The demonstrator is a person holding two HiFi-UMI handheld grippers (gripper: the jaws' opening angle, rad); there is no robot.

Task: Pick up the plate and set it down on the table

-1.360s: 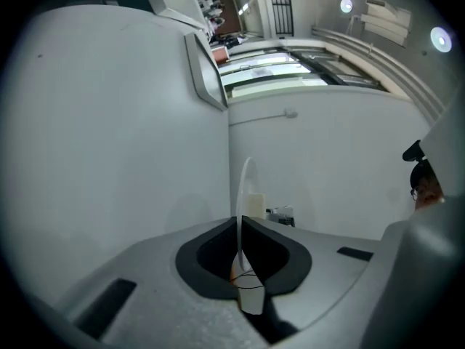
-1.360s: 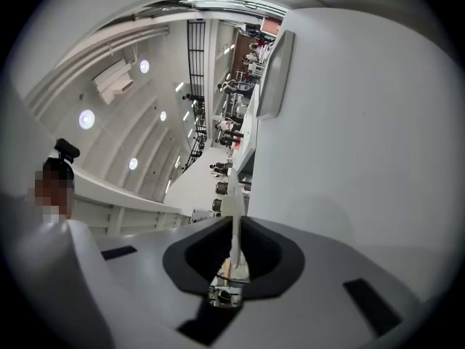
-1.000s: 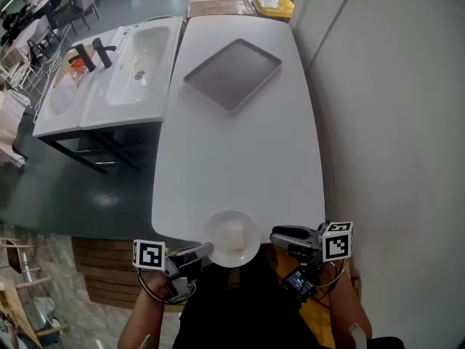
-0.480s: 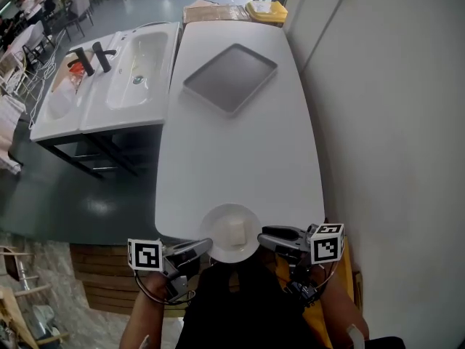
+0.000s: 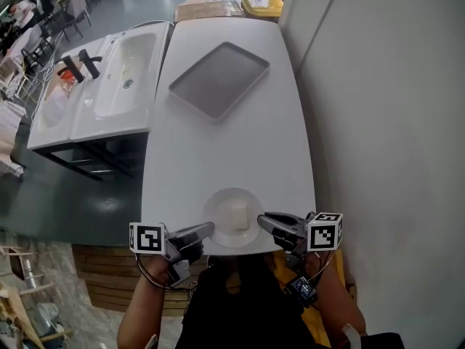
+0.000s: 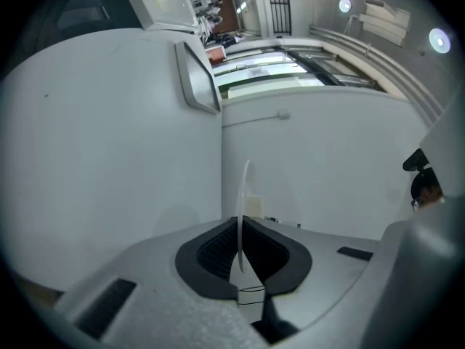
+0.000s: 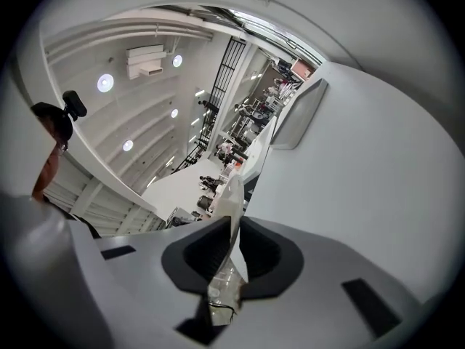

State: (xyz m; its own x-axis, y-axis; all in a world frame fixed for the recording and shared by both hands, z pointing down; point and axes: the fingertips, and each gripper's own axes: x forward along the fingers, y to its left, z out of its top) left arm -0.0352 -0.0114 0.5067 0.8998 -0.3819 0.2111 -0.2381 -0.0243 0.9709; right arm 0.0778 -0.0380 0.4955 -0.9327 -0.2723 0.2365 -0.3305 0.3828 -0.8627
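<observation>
Holding the plate from 2 sides: the left gripper is clamped on its rim, and the right gripper is closing on the opposite rim. Setting it down on the table likely remains.

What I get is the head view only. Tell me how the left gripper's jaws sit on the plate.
Observer: In the left gripper view, the left gripper has both pads pressed on the plate rim, which shows edge-on between them.
Operator: Now report the right one.
Observer: In the right gripper view, the right gripper jaws are closing, with the plate's other rim between the pads, which touch it on both sides.
</observation>
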